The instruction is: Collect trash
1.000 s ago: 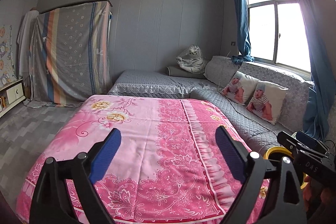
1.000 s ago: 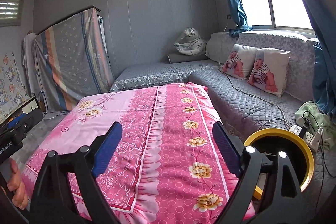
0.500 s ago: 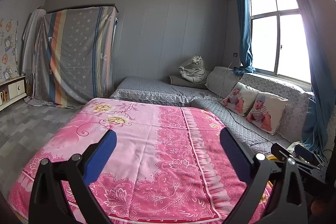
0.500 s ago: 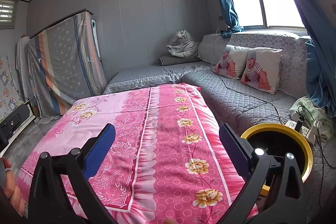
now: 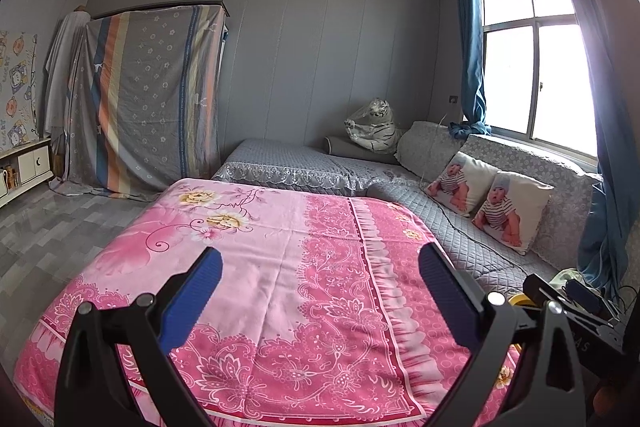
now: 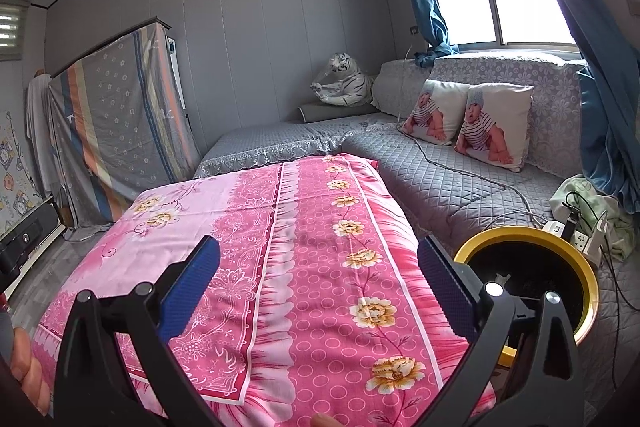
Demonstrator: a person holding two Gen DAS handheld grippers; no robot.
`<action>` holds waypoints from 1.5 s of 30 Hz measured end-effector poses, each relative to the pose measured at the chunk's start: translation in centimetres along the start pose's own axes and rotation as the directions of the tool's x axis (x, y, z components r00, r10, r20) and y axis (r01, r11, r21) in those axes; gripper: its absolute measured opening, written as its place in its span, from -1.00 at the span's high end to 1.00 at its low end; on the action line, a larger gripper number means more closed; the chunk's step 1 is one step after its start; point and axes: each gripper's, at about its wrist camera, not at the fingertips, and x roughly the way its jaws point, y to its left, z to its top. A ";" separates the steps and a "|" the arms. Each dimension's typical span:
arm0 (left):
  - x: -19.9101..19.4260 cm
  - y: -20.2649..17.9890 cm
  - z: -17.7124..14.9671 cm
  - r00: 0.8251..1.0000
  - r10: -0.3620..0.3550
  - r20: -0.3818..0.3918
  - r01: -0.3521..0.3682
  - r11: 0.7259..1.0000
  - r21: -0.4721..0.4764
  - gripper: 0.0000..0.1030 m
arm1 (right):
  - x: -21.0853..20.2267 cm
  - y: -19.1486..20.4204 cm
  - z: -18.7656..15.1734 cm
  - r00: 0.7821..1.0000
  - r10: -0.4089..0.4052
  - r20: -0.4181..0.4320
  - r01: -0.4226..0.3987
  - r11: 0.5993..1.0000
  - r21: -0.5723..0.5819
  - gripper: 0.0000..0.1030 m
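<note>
A round bin with a yellow rim [image 6: 588, 291] and black inside stands on the grey sofa at the right of the right wrist view; a small pale scrap lies inside it. A sliver of its rim shows in the left wrist view [image 5: 518, 301]. My left gripper [image 5: 316, 291] is open and empty above the pink flowered cloth [image 5: 272, 259]. My right gripper [image 6: 318, 283] is open and empty above the same cloth [image 6: 320, 227], with its right finger next to the bin. No loose trash shows on the cloth.
A grey quilted corner sofa [image 6: 452, 179] carries two baby-print cushions [image 6: 468, 119], a toy tiger [image 6: 344, 83] and a power strip with cables [image 6: 580, 231]. A sheet-covered cupboard [image 5: 152, 99] stands at the back left. A window with blue curtains [image 5: 532, 75] is at the right.
Both grippers have lifted and tilted up a little, so more wall and ceiling show. Both stay open and empty. The bin has not moved.
</note>
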 end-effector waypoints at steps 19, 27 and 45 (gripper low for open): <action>0.6 0.1 -0.3 1.000 -0.006 -0.003 0.006 1.000 0.003 -0.84 | 1.2 -0.1 -0.5 0.999 -0.005 -0.035 0.006 1.000 0.011 -0.83; 0.7 0.2 -0.3 1.000 -0.009 -0.005 0.009 1.000 0.002 -0.84 | 1.5 -0.1 -0.6 0.999 -0.001 -0.044 0.002 1.000 0.011 -0.83; 1.3 0.2 -0.5 1.000 -0.017 -0.010 0.018 1.000 0.010 -0.84 | 2.0 -0.1 -0.9 0.998 0.004 -0.056 -0.003 1.000 0.013 -0.83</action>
